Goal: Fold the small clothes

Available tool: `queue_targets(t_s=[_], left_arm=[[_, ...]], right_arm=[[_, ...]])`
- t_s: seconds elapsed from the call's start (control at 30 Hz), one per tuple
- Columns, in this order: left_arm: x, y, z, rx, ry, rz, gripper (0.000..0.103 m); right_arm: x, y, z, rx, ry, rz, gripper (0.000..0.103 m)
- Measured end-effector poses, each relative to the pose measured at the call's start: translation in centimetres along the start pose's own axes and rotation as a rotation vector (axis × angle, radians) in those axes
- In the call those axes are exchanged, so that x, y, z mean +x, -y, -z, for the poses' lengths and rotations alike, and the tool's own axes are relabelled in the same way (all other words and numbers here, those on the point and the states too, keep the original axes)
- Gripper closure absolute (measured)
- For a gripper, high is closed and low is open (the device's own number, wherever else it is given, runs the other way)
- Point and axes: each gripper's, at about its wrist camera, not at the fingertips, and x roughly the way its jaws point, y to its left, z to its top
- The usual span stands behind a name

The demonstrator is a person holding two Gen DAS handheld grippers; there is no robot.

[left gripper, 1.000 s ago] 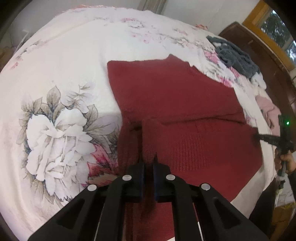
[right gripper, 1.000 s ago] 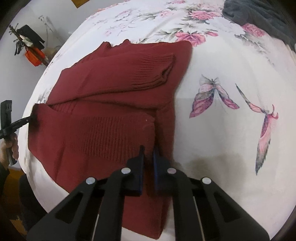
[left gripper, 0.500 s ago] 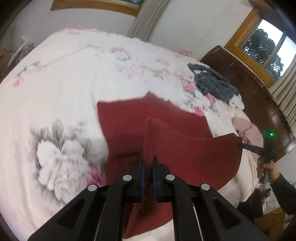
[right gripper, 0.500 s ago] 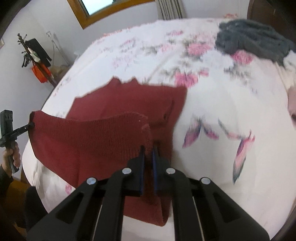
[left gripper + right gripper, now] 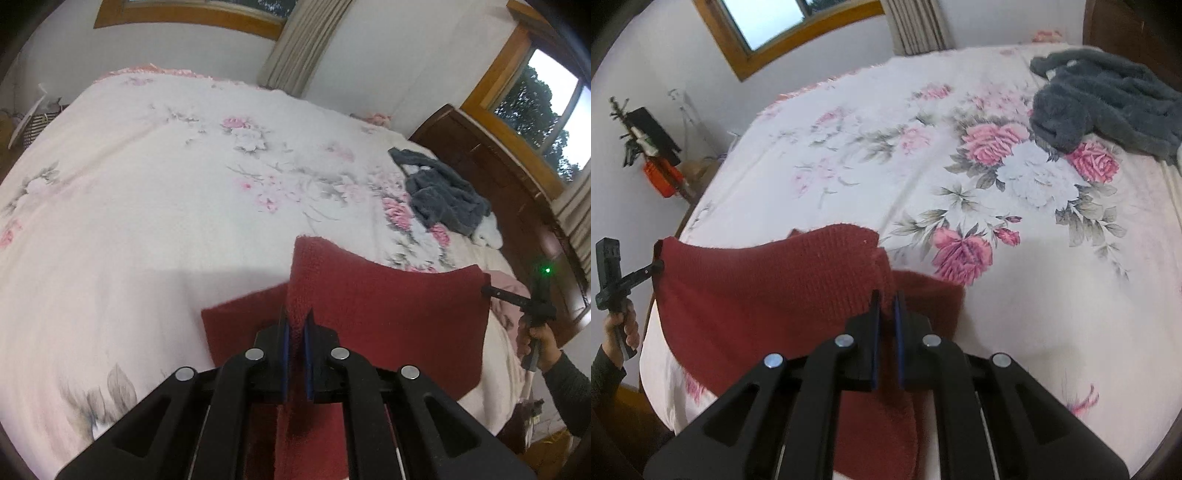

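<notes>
Left wrist view: the left gripper [image 5: 295,325] has its jaws pinched on one corner of the dark red knitted sweater [image 5: 388,310], raised above the floral white bedspread [image 5: 147,221]. The right gripper [image 5: 885,306] clamps the opposite corner, so the knit's edge hangs stretched between them over the near side of the bed. A grey fluffy garment [image 5: 1108,103] lies far right, well apart.
</notes>
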Motion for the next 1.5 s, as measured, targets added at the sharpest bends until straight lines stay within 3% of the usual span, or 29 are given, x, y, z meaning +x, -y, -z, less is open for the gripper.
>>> queue_targets(t_s=[0.27, 0.6, 0.97, 1.07, 1.1, 1.17, 1.2, 1.23, 1.27, 1.3, 1.33, 1.43, 1.5], left_arm=[[8.7, -4.4, -1.8, -0.117, -0.137, -0.06, 0.097], [10.4, -5.4, -5.3, -0.153, -0.083, -0.054, 0.098], [17.9, -10.3, -4.5, -0.3, -0.236, -0.12, 0.097], [19.4, -11.3, -3.3, -0.33, -0.3, -0.18, 0.089], [19.2, -11.4, -3.2, -0.326, -0.292, -0.212, 0.084], [17.3, -11.4, -3.6, -0.348, -0.225, -0.327, 0.069], [16.0, -11.3, -3.9, -0.358, -0.179, -0.358, 0.064], [14.6, -10.9, -4.2, -0.363, -0.122, -0.341, 0.063], [13.4, -10.4, -4.4, -0.361, -0.069, -0.24, 0.063], [13.2, -9.7, -4.5, -0.348, -0.06, -0.13, 0.063], [13.4, -9.1, -4.6, -0.329, -0.07, -0.074, 0.063], [16.7, -7.9, -3.8, -0.284, -0.183, -0.026, 0.064], [18.7, -8.5, -3.0, -0.296, -0.253, -0.08, 0.069]], right_arm=[[8.0, 2.3, -1.9, 0.089, -0.145, 0.098, 0.098], [8.4, 2.4, -5.3, 0.091, -0.073, 0.102, 0.098], [14.3, 4.2, -5.9, 0.104, -0.144, 0.152, 0.098], [16.0, 5.1, -5.4, 0.13, -0.194, 0.154, 0.096], [16.2, 5.4, -5.2, 0.122, -0.19, 0.205, 0.095], [15.1, 6.0, -4.6, 0.134, -0.136, 0.252, 0.09], [13.7, 6.6, -4.5, 0.187, -0.089, 0.22, 0.09], [12.6, 6.8, -4.4, 0.22, -0.054, 0.171, 0.09], [11.9, 6.7, -4.3, 0.239, -0.034, 0.12, 0.09], [11.7, 6.2, -4.2, 0.235, -0.046, 0.064, 0.09], [12.0, 5.7, -4.1, 0.231, -0.069, 0.021, 0.09], [14.9, 4.6, -3.1, 0.229, -0.173, -0.046, 0.09], [16.6, 4.8, -2.7, 0.266, -0.21, -0.043, 0.09]])
